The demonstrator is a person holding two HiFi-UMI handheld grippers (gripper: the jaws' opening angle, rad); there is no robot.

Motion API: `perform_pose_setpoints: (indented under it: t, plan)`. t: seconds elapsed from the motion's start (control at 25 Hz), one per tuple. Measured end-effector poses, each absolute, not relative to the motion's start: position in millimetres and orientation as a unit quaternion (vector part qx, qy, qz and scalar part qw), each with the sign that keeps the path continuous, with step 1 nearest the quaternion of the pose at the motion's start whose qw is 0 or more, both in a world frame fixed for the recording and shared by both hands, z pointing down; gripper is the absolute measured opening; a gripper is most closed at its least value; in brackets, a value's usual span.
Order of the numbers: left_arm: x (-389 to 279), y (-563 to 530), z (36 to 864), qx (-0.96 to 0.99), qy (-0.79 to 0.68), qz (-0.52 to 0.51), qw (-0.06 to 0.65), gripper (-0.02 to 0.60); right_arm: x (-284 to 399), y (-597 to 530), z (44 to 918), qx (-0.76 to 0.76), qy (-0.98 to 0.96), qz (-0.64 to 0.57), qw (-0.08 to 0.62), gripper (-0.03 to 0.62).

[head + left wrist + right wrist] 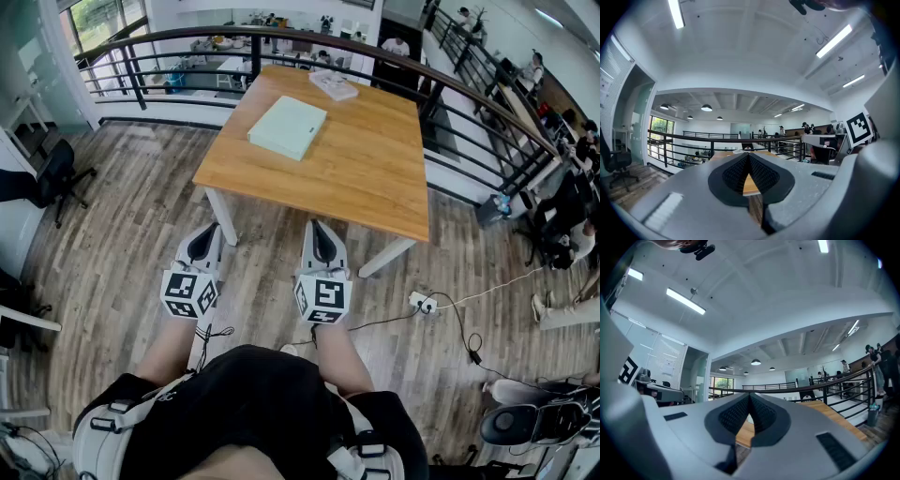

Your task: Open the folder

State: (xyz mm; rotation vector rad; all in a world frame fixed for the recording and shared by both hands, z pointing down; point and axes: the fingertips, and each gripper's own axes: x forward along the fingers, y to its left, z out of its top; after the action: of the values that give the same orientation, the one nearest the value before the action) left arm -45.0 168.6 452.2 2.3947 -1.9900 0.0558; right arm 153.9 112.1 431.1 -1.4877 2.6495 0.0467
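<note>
A person in a black top stands on a wooden floor and holds a gripper in each hand. Both grippers sit in the lower middle of the head view and point up the picture at a wooden table. The left gripper is on the left and the right gripper is on the right, side by side but not touching. Each has a cube with black and white squares at its back end, the left cube and the right cube. In the left gripper view, the black fingers are pressed together at the tips and nothing is between them. In the right gripper view, the black fingers are pressed together too and hold nothing. The pale green folder lies flat and closed on the table, in the upper middle of the head view, well apart from both grippers. A small stack of papers lies near the far edge of the table. A dark railing runs behind the table and down its right side. A white power strip with a cable lies on the floor at the right. A black office chair stands at the left.
</note>
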Motion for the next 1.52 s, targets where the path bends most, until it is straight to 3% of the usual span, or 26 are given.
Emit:
perform_pose_setpoints:
  t: [1.04, 1.52]
  plan:
    - [-103.9, 205.1, 463.2, 0.777, -0.629, 0.006, 0.028, 0.003, 110.1, 160.5, 432.9, -0.528, 0.848, 0.018, 0.047, 0.006]
    - [-121.6, 179.8, 471.4, 0.772, -0.635, 0.011, 0.028, 0.003, 99.0, 125.5, 442.8, -0.528, 0.848, 0.020, 0.042, 0.006]
